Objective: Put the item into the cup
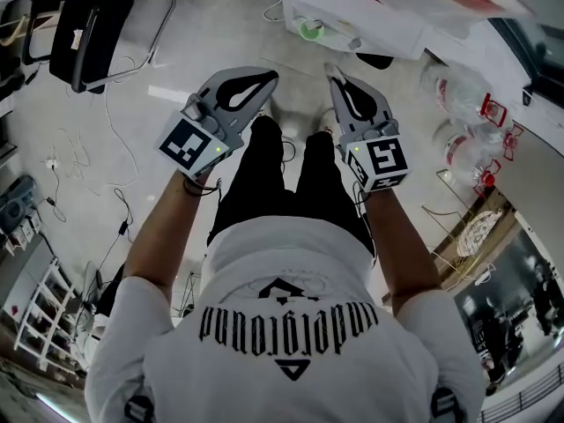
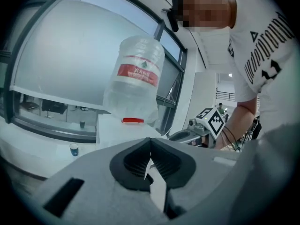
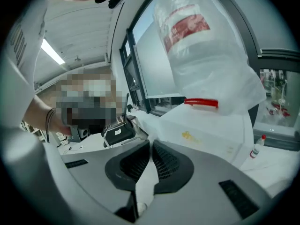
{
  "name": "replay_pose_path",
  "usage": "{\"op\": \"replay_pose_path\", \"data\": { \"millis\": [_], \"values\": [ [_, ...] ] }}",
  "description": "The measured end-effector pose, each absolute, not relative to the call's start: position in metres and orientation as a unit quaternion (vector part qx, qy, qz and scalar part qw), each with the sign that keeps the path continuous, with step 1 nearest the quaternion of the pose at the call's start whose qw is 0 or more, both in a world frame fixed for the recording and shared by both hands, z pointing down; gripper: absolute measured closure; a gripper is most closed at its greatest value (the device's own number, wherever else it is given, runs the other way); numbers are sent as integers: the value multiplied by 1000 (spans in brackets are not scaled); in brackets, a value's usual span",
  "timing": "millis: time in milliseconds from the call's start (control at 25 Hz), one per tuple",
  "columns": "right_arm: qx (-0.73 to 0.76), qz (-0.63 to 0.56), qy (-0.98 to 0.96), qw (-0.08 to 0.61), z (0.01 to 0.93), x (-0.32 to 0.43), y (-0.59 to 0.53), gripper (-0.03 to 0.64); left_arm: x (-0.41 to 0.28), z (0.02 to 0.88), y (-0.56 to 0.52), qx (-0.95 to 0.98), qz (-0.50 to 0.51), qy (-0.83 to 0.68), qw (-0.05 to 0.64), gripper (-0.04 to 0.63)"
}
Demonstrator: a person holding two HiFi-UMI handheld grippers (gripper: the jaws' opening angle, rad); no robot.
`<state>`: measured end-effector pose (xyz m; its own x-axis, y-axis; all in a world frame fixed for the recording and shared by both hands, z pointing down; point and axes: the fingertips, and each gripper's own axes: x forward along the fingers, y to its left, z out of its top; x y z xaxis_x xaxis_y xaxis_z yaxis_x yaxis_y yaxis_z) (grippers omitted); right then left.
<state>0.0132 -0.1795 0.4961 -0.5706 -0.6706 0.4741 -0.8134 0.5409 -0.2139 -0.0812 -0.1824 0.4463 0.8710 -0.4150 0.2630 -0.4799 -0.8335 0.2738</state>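
While a big water bottle (image 2: 136, 78) stands on a white box (image 2: 117, 132), the left gripper (image 2: 150, 162) and right gripper (image 3: 151, 149) both have their jaws pressed together, empty. Well apart from them, low on the left, sits a small blue cup (image 2: 74, 149). The item itself cannot be made out.

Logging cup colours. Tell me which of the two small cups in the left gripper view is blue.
The lower cup, on the white surface; the other cup, higher on the ledge behind, is dark.
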Motion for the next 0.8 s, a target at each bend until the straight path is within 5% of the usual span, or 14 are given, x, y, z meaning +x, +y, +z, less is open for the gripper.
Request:
{"op": "replay_pose_path", "data": {
  "millis": [800],
  "values": [
    [458, 226, -838, 194, 631, 8, -211, 591, -71, 579, -206, 950, 124, -223, 179, 580]
  ]
}}
